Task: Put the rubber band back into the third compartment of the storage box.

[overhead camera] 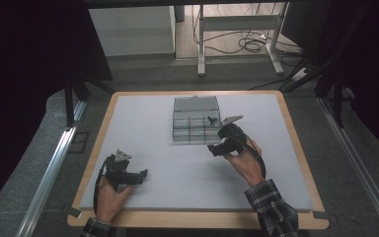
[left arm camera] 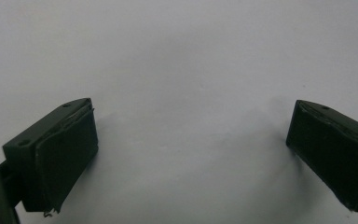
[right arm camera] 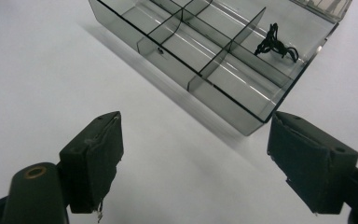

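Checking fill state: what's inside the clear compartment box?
One small tangled black item lies in one compartment of the clear compartment box; what it is is too small to tell. The other compartments in view look empty. The far edge is cut off in the right gripper view.

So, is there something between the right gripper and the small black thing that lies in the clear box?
Nothing loose lies between them. The right gripper stands open over bare mat, short of the clear box. The small black thing sits in a far compartment, so the near wall and the dividers lie between; reaching from above would likely avoid them.
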A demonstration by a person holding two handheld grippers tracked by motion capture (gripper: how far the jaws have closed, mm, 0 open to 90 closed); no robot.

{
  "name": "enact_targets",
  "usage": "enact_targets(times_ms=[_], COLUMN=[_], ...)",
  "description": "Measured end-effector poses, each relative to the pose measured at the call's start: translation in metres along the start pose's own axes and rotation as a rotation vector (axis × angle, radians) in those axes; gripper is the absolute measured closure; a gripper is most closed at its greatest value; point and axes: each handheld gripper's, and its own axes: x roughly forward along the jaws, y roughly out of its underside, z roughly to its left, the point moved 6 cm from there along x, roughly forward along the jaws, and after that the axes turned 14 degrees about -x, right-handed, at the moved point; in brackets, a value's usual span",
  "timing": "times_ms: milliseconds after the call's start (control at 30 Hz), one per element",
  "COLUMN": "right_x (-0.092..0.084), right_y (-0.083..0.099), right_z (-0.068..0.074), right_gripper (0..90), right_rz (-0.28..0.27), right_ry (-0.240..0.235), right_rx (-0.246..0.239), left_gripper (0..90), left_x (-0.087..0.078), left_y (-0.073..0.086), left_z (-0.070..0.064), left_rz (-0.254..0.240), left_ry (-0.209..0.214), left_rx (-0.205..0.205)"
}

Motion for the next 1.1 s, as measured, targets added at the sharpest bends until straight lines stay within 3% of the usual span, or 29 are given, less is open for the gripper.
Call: enact_targets(times_ms=[500, 1100], right_x=[-0.014, -0.033], right_y=[0.018, 0.060], right_z=[0.011, 0.026], right_gripper=[10.6, 5.9], right_rz=[-0.016, -0.009], right_ry=[0.009, 0.024], right_rx=[0.013, 0.046], left_gripper=[1.8, 1.8], left_x=[0.000, 0.000], left_y=[0.000, 0.000], left_z=[0.000, 0.000], left_rz=[0.000, 0.000], left_ry=[-0.001, -0.001], left_rx=[0.001, 0.001])
